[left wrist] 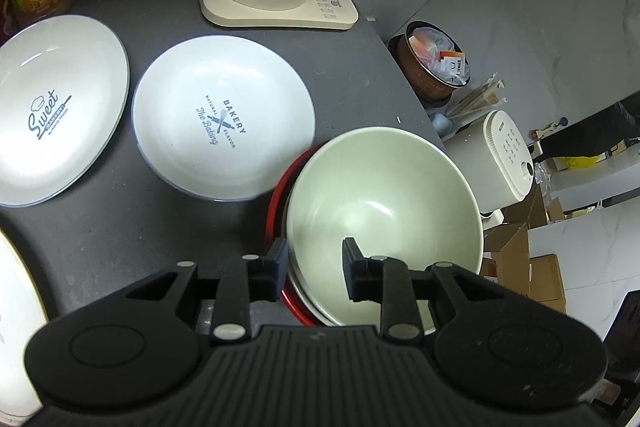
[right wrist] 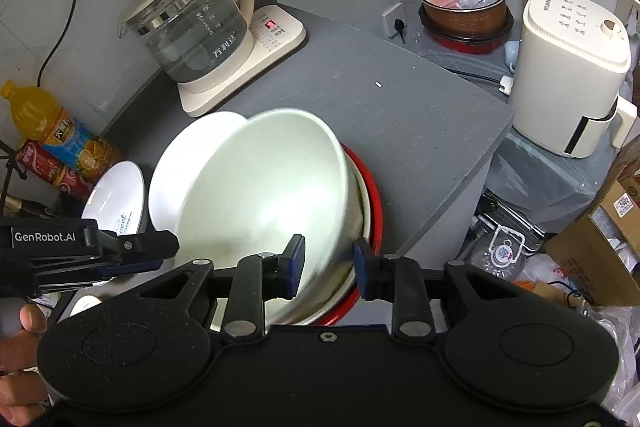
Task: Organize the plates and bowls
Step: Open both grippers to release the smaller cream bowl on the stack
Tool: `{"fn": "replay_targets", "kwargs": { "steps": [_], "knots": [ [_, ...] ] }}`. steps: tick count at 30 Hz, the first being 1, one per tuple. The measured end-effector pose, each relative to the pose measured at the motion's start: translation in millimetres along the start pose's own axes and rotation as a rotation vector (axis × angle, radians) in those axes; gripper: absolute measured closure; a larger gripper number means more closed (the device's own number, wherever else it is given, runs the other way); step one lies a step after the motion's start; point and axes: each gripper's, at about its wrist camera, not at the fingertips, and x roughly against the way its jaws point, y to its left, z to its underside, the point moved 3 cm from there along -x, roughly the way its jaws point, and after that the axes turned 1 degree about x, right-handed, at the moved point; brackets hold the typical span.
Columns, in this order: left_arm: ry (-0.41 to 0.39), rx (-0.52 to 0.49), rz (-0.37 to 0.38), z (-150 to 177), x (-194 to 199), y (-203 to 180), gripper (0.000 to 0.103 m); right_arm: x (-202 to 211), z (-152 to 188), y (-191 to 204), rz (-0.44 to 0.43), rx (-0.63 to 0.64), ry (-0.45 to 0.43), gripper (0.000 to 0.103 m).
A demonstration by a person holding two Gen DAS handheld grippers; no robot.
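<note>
You're straddling the pale bowl (left wrist: 384, 211) rim with both grippers, left gripper (left wrist: 315, 269) looking slack, right gripper (right wrist: 329, 267) probably pinching, near the counter (right wrist: 400, 115) edge.

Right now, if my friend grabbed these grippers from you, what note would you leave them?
Grippers: left gripper is open and straddles the pale bowl rim without pinching it. The right gripper has the same rim between its fingers; the picture is too blurred to show a grip.
Things: the pale bowl sits off-centre inside the red bowl. The Sweet plate and Bakery plate lie side by side on the counter.
Done: bowls nested.
Left: probably settle the bowl and stack the plates.
</note>
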Motion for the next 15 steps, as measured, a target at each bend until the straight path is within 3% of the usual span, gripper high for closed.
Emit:
{"fn": "replay_targets", "kwargs": {
  "steps": [5,7,11,15],
  "knots": [
    [-0.006,0.009,-0.004,-0.7,0.9,3.2,0.077,9.8,0.5,-0.2,-0.009,0.007,-0.025,0.074],
    [-0.010,0.013,-0.007,-1.4,1.6,5.7,0.077,14.9,-0.7,-1.0,0.003,0.008,-0.049,0.077],
    [-0.018,0.031,-0.011,-3.0,4.0,14.4,0.077,18.3,-2.9,-7.5,0.016,-0.011,-0.093,0.096],
    [-0.023,0.043,-0.016,-3.4,7.3,22.8,0.077,12.7,0.8,-7.2,0.033,-0.005,-0.090,0.097]
  ]
}}
